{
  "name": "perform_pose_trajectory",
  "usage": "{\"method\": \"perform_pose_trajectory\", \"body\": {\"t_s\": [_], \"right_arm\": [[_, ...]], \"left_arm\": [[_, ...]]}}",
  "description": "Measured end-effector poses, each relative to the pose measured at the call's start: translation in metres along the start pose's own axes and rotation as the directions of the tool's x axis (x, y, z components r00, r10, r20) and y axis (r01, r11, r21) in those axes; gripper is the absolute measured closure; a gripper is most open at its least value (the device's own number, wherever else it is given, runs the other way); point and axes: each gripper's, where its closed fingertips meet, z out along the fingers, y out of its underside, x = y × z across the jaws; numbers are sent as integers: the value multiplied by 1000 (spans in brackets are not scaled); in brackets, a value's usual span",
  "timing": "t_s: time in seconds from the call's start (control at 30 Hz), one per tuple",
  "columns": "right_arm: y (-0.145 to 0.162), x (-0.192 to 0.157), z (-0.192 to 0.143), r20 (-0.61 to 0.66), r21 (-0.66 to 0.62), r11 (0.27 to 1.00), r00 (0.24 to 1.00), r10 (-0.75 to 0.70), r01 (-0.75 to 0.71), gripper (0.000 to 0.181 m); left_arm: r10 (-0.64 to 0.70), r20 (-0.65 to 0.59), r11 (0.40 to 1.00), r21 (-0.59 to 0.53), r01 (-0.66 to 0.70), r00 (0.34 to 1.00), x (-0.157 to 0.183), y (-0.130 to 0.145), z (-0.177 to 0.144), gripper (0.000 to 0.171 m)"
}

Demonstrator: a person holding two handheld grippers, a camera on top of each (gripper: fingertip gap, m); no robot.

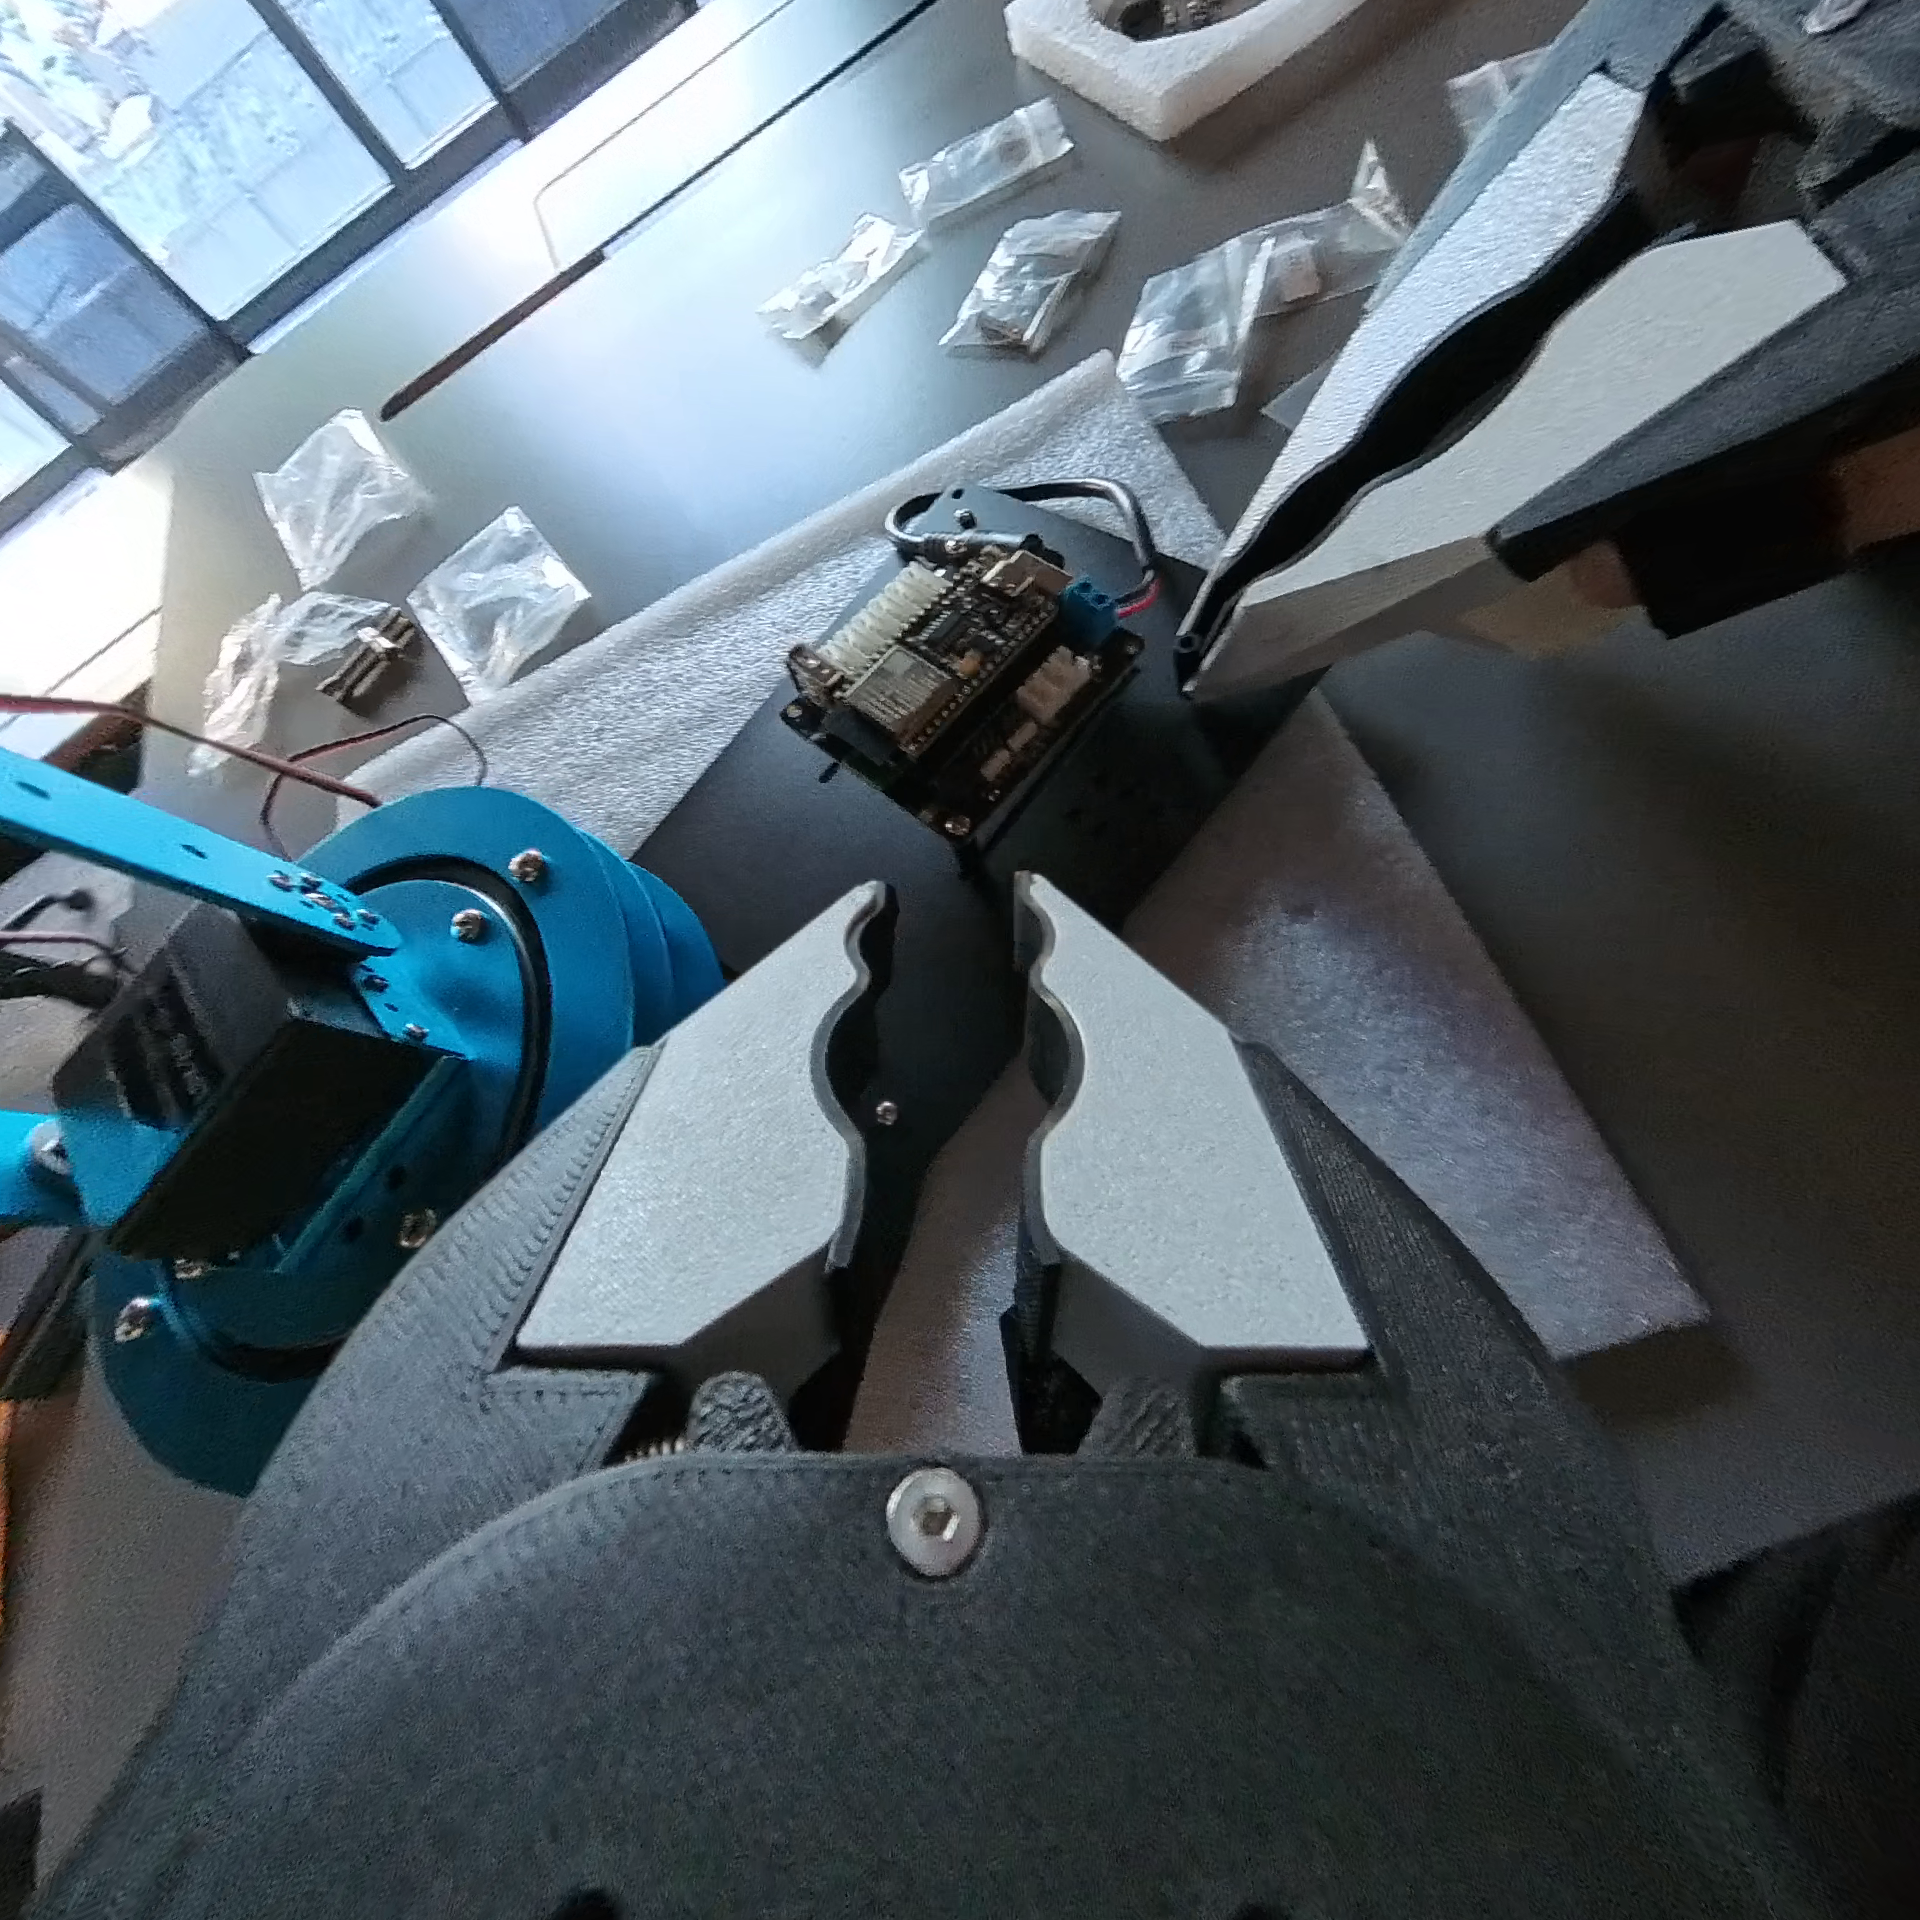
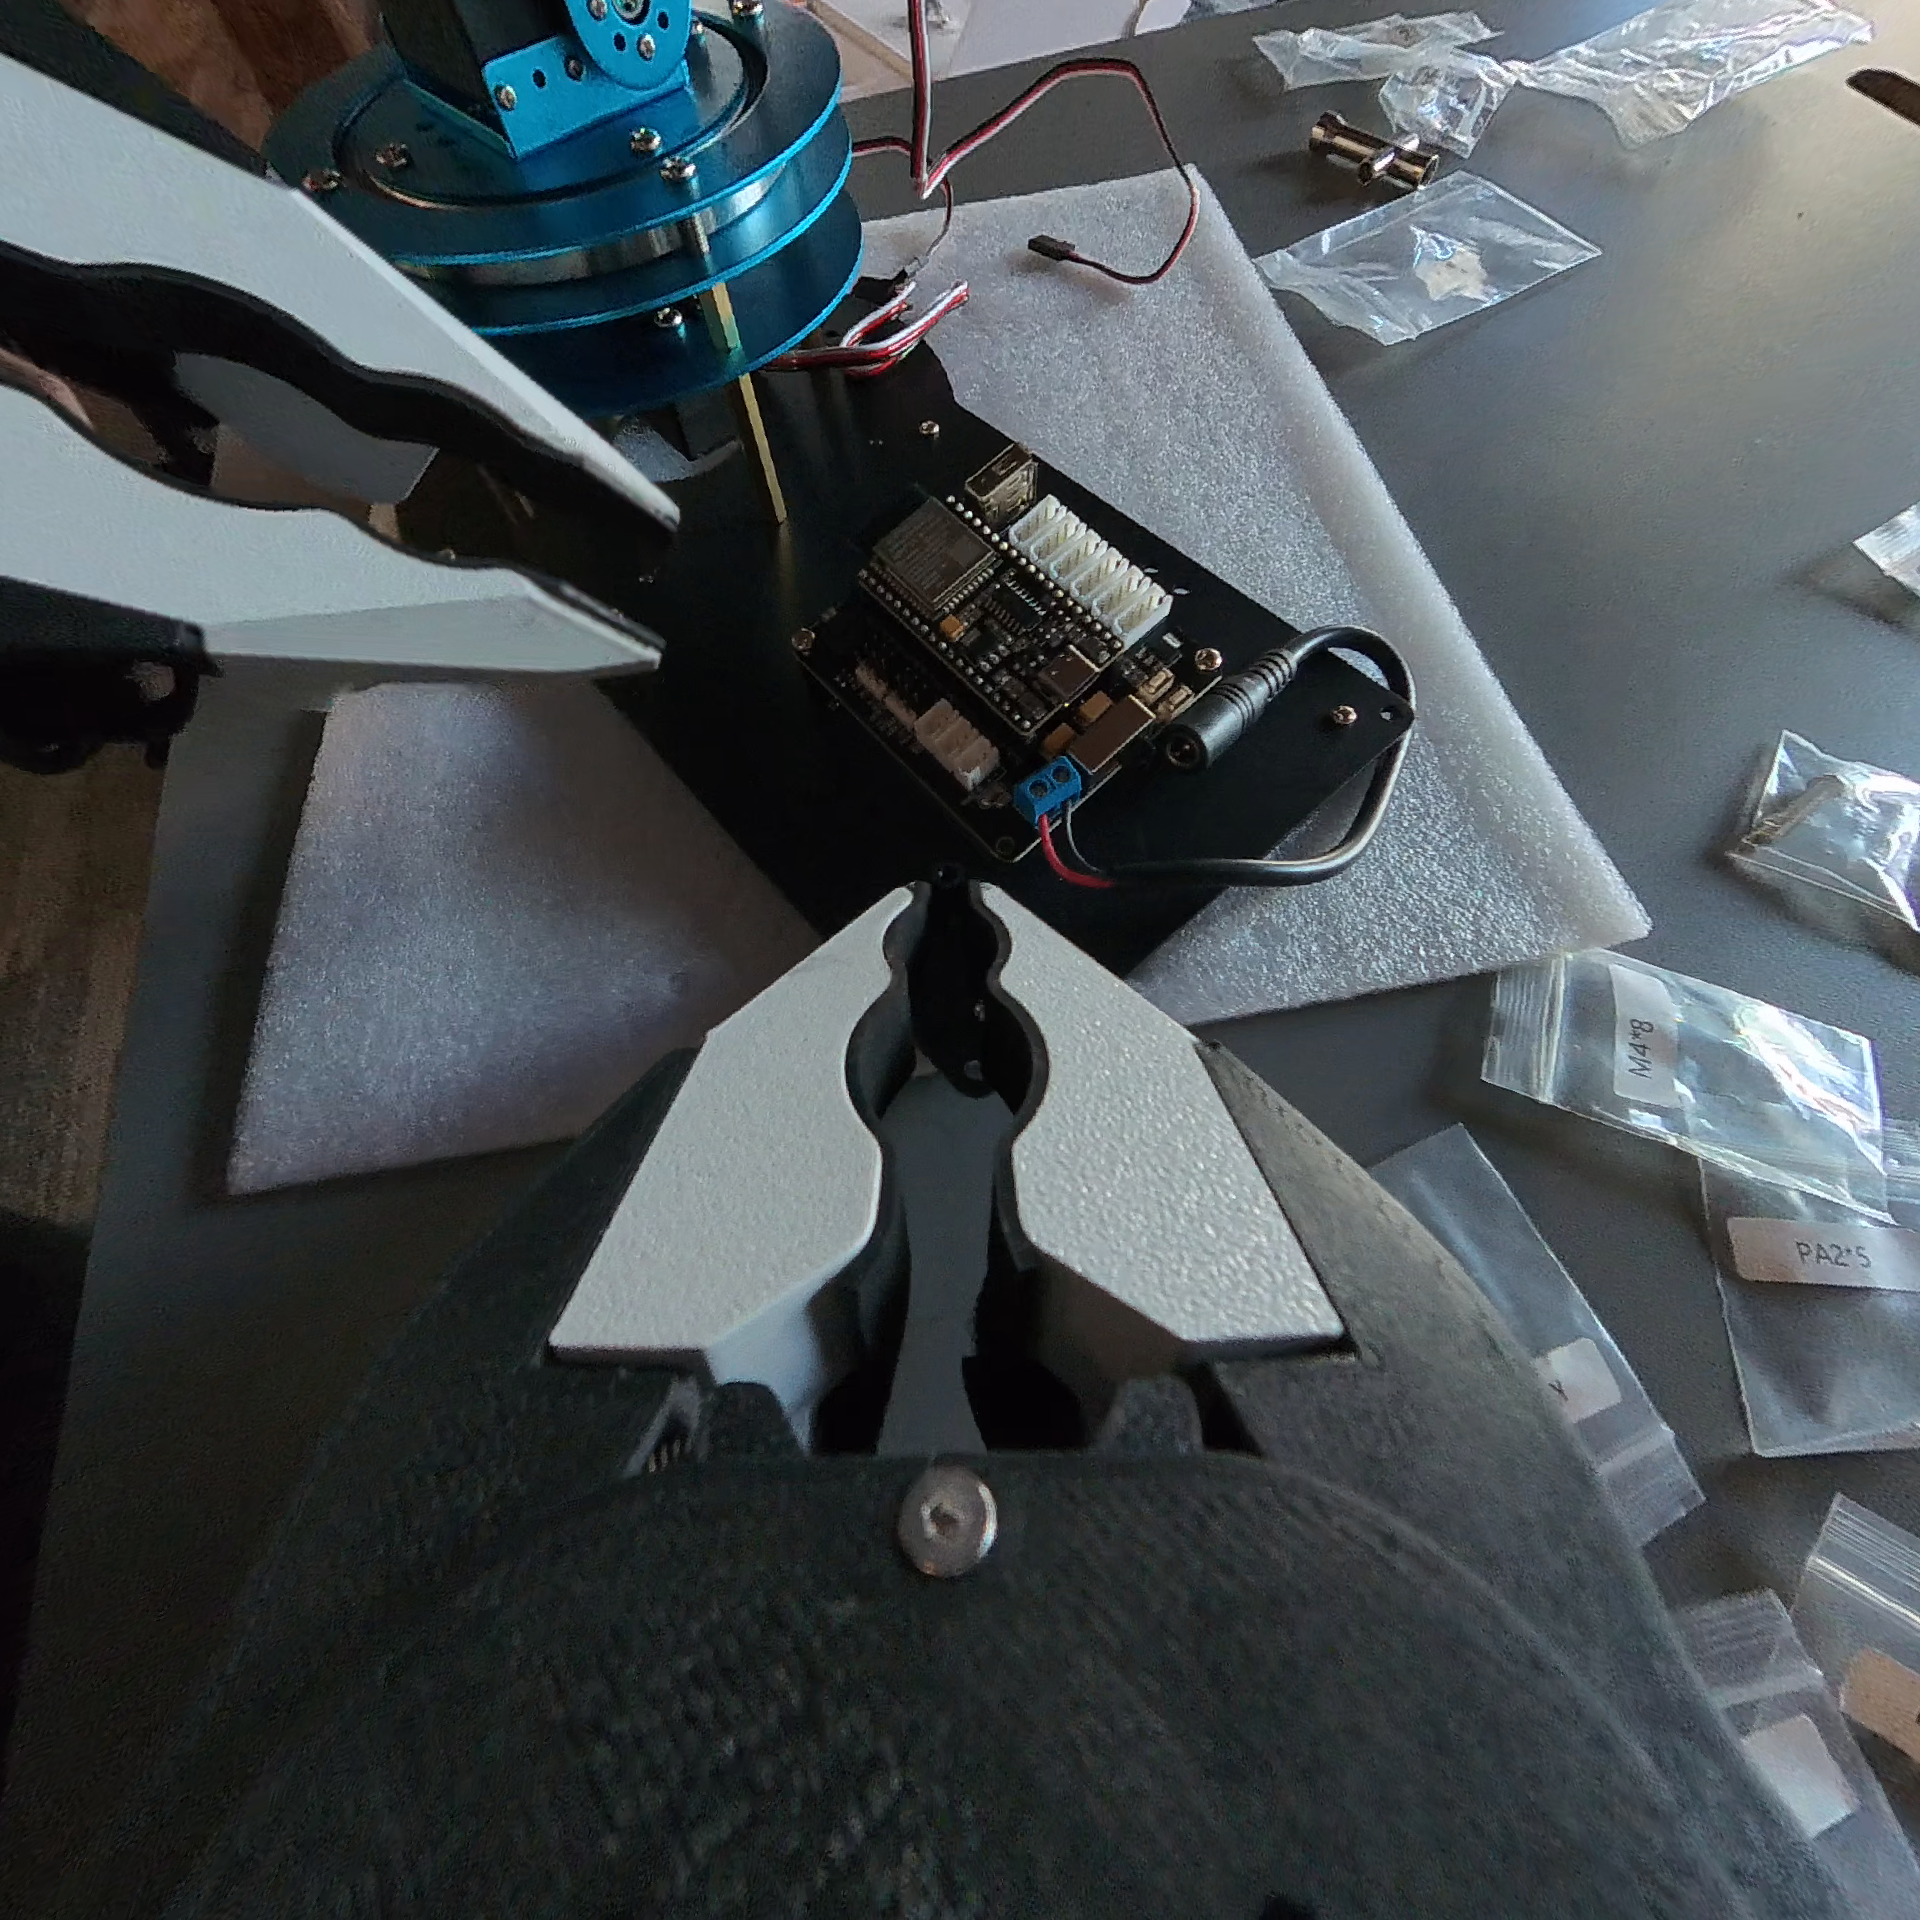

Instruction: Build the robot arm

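Observation:
A black base plate (image 2: 1226,831) lies on a white foam sheet (image 2: 1195,416) and carries a black circuit board (image 2: 997,665) and a blue round turntable with a servo (image 2: 665,239). My right gripper (image 2: 948,896) is shut on the plate's near corner; it also shows in the left wrist view (image 1: 1205,644). My left gripper (image 1: 954,894) is open, its fingers astride the plate (image 1: 748,831) between the turntable (image 1: 582,935) and the board (image 1: 966,675). It also shows in the right wrist view (image 2: 665,582). A black plug cable (image 2: 1236,696) runs to the board.
Several small clear bags of parts (image 2: 1683,1060) lie on the dark table to the right and behind (image 1: 1018,281). Metal standoffs (image 2: 1371,156) lie at the back. Red-white servo wires (image 2: 1039,94) trail over the foam. A white foam block (image 1: 1174,62) sits far off. The left gripper's tips are roughly 8 centimeters from the right gripper's.

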Motion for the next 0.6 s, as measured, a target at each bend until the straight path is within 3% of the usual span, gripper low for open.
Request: {"method": "perform_pose_trajectory", "body": {"t_s": [0.17, 0.4, 0.6], "right_arm": [[0, 5, -4, -8, 0, 1000, 1000, -19, 19, 177], [-2, 14, -15, 24, 4, 998, 998, -62, 62, 177], [-2, 11, -12, 53, 9, 998, 996, -66, 65, 177]], "left_arm": [[38, 101, 999, 0, -39, 994, -8, -2, 9, 151], [242, 324, 967, 0, -256, 915, -13, -19, 15, 110], [337, 395, 938, -66, -339, 855, -16, -19, 30, 92]]}}
